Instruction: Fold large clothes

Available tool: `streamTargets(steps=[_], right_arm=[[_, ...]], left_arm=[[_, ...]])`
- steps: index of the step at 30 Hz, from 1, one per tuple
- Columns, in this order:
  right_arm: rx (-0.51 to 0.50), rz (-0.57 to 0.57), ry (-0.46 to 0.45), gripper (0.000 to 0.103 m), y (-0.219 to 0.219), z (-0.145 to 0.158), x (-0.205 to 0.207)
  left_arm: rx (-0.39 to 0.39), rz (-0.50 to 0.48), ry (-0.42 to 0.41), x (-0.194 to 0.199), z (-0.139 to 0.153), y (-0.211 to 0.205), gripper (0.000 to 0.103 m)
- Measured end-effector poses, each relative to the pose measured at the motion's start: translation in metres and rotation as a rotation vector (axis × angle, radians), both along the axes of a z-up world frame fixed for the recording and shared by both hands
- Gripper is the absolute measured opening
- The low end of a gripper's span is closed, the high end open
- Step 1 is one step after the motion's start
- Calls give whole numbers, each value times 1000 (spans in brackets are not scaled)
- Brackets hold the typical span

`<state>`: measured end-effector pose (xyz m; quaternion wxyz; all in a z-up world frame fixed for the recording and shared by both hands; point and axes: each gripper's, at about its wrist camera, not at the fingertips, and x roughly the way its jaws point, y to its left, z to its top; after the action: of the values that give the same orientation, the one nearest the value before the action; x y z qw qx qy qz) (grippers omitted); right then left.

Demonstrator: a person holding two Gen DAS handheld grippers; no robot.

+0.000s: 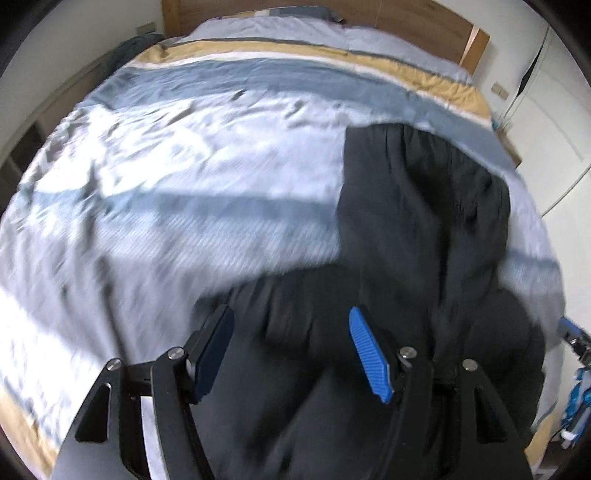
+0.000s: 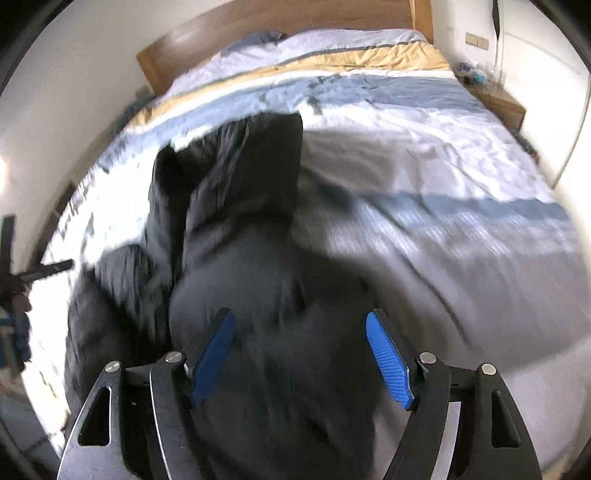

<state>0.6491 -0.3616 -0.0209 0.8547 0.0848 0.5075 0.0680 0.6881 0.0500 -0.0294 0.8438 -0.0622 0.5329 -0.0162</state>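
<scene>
A large black garment [image 1: 417, 229] lies stretched lengthwise on the bed, its far end toward the headboard; it also shows in the right wrist view [image 2: 240, 206]. My left gripper [image 1: 291, 325] is open above the garment's near end, with cloth below the blue pads [image 1: 369, 358] but not pinched. My right gripper [image 2: 301, 332] is open over the near part of the garment, blue pads [image 2: 388, 362] apart. Both views are motion-blurred.
The bed has a striped duvet [image 1: 184, 177] in pale blue, white and yellow, with a wooden headboard [image 2: 280, 22]. A bedside table [image 2: 502, 103] stands at the far right. A white wardrobe [image 1: 546, 122] stands to the right. The other gripper shows at the right edge [image 1: 576, 369].
</scene>
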Motion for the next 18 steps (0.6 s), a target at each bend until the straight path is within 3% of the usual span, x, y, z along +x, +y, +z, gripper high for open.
streamTargets(steps=[4,8,12,18], right_arm=[[55,4,-32,80,2,-9,56],[192,-2,-31,81,4,-22,103],[287,-12,-15,82,7,-42,140],[320,-50,20,83,13,-69,183]], left_arm=[[-110,0,-1,74,-21,-1,63],[-251,29,2,131,-46,-1,63],[-381,29,34,163,-75,-8,63],[-457,50,75,191,-107,-25,63]])
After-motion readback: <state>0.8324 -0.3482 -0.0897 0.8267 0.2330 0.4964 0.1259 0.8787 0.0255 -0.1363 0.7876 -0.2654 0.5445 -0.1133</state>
